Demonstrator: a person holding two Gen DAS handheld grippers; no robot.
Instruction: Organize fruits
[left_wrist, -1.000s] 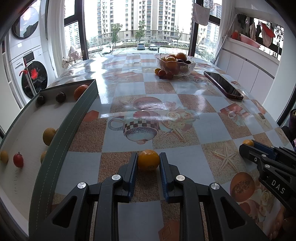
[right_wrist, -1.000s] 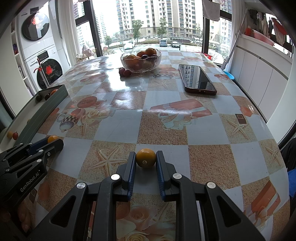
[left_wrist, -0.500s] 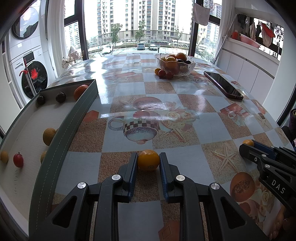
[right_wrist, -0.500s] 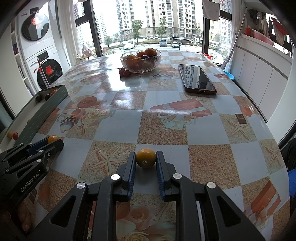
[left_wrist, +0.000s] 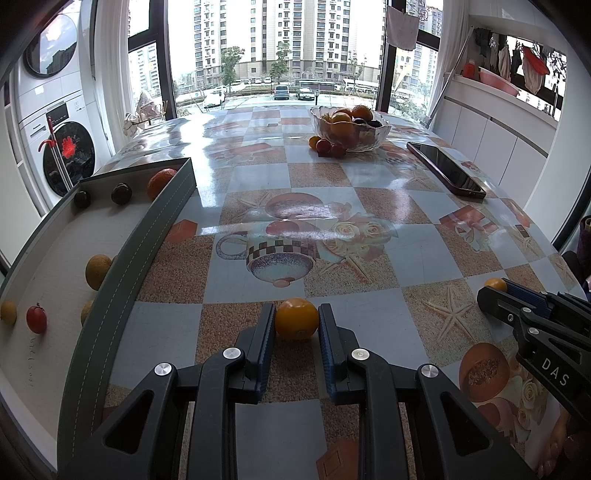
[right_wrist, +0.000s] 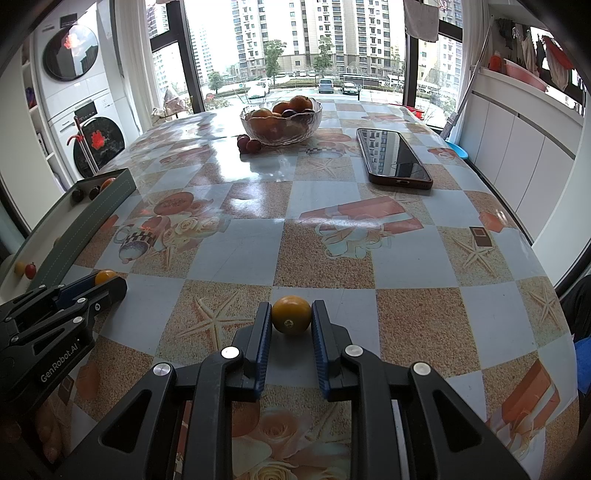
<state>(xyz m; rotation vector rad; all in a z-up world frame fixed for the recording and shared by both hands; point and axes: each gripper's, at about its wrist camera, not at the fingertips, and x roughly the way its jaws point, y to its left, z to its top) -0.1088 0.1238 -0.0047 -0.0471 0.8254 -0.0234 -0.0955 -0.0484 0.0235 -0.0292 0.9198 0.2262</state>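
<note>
The left gripper (left_wrist: 296, 325) is closed on an orange (left_wrist: 296, 318), its blue pads pressing the fruit's two sides near the fingertips; the orange rests on the table (left_wrist: 258, 184). The right gripper (right_wrist: 291, 321) grips a second orange (right_wrist: 291, 315) the same way, pads tight against both sides, with the fruit sitting low on the tablecloth between the tips. Each gripper shows in the other's view: the right one lies to the right of the left-hand orange, and the left one to the left of the right-hand orange, well apart.

A tray (left_wrist: 122, 266) runs along the table's left edge, just left of the left gripper. Inside it, nearest first, lie a small yellow fruit (left_wrist: 8, 312), a cherry tomato (left_wrist: 36, 319), a yellow fruit (left_wrist: 98, 271) against the near wall, and at the far end two dark plums (left_wrist: 121, 193) beside a tangerine (left_wrist: 161, 182).

Farther along the table, a phone (right_wrist: 397, 157) lies flat, right of centre. Beyond it and to its left stands a glass bowl (right_wrist: 282, 122) heaped with oranges and dark fruit, with a few small red fruits (right_wrist: 249, 144) touching its left foot on the tablecloth.
</note>
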